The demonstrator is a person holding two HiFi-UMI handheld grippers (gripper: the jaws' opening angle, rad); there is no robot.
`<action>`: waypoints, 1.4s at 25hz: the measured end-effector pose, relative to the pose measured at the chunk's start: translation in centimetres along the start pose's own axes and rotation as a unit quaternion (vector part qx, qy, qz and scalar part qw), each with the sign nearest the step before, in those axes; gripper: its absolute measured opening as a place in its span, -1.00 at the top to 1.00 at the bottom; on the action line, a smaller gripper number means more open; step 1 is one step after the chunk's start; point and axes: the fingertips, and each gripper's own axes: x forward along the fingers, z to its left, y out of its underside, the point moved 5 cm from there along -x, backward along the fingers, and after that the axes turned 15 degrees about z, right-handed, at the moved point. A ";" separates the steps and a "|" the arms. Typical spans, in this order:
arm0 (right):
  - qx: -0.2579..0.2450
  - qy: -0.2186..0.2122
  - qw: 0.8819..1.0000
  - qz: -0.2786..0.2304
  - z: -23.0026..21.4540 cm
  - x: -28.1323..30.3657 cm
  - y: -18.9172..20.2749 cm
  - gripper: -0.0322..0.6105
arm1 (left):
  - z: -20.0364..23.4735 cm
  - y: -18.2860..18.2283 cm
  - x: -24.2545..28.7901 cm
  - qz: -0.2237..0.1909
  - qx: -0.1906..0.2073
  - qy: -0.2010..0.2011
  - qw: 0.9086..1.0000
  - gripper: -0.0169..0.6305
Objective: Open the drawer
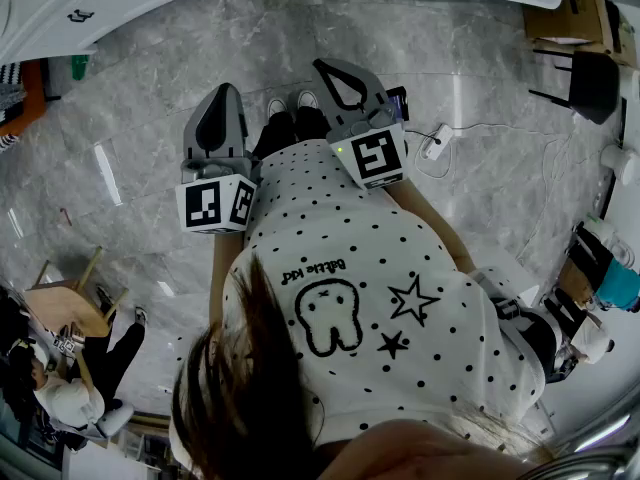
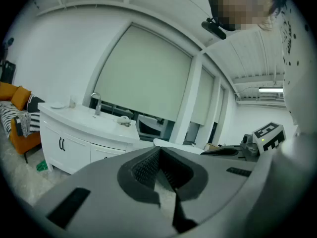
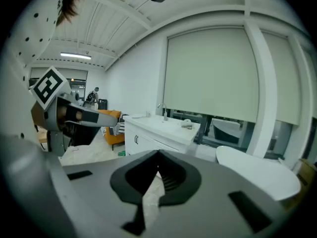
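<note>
While standing well apart from the white vanity cabinet point(image 2: 74, 138) across the grey marble floor point(image 1: 150, 148), walk closer before anything else. Note the left gripper point(image 2: 159, 150) held with jaws pressed together on nothing, and the right gripper point(image 3: 158, 155) likewise closed and empty, both carried near the body and pointing slightly down. Take the drawer point(image 2: 101, 155) to be, most likely, the plain panel on the cabinet front below the faucet point(image 2: 95, 103), just right of the doors with dark handles point(image 2: 62, 144), though too small from here to be sure. Pick one claw for the pull, probably the nearer one on arrival, and spread its jaws only then. Approach square to the front, level the claw, set the jaws around the handle or under the lip, and close firmly. Then pull straight back along the runners, never upward or sideways, to avoid jamming. Keep the spare claw clear of the faucet and of the white rounded tabletop point(image 3: 257, 172) beside the cabinet.
</note>
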 end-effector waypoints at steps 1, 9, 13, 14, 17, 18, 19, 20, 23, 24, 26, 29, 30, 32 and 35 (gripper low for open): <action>-0.001 -0.001 1.000 0.000 0.0 0.0 0.0 0.86 | 0.0 0.0 0.0 0.000 0.001 -0.001 1.000 0.93; -0.008 -0.006 1.000 -0.003 0.0 -0.1 0.1 0.86 | -0.3 0.1 -0.2 -0.006 -0.002 -0.010 1.000 0.93; -0.009 -0.010 1.000 -0.003 -0.3 -0.1 0.3 0.86 | -0.6 0.2 -0.1 -0.008 -0.004 -0.012 1.000 0.93; -0.009 -0.010 1.000 -0.004 -0.4 -0.2 0.3 0.86 | -0.7 0.2 -0.1 -0.008 -0.004 -0.012 1.000 0.93; -0.011 -0.012 1.000 -0.004 -0.8 -0.3 0.6 0.86 | -1.1 0.3 0.1 -0.008 -0.005 -0.015 1.000 0.93; -0.012 -0.012 1.000 -0.004 -0.9 -0.4 0.7 0.86 | -1.3 0.3 0.2 -0.008 -0.005 -0.015 1.000 0.93; -0.012 -0.013 1.000 -0.005 -1.1 -0.5 0.8 0.86 | -1.4 0.3 0.3 -0.008 -0.005 -0.016 1.000 0.93; -0.012 -0.014 1.000 -0.005 -1.2 -0.5 0.9 0.86 | -1.6 0.3 0.4 -0.008 -0.005 -0.017 1.000 0.93; -0.018 -0.016 1.000 -0.007 -1.7 -0.7 1.0 0.86 | -2.2 0.3 0.7 -0.009 -0.007 -0.017 1.000 0.93; -0.022 -0.016 1.000 -0.009 -1.9 -0.8 1.0 0.86 | -2.4 0.3 0.7 -0.011 -0.009 -0.017 1.000 0.93; -0.029 -0.015 0.999 -0.015 -2.4 -1.3 1.1 0.86 | -3.1 0.3 0.8 -0.016 -0.013 -0.017 1.000 0.93; -0.032 -0.014 0.999 -0.027 -3.3 -2.2 1.6 0.85 | -4.4 1.0 1.1 -0.019 -0.018 -0.017 1.000 0.93; -0.030 -0.014 0.999 -0.030 -3.7 -2.4 1.8 0.86 | -4.8 1.3 1.3 -0.018 -0.017 -0.015 1.000 0.93; -0.022 -0.013 0.999 -0.035 -4.4 -2.7 2.3 0.85 | -5.5 1.7 1.7 -0.015 -0.015 -0.009 1.000 0.93; -0.016 -0.012 0.999 -0.036 -5.0 -2.7 2.5 0.85 | -5.9 1.7 1.7 -0.021 -0.020 -0.004 1.000 0.93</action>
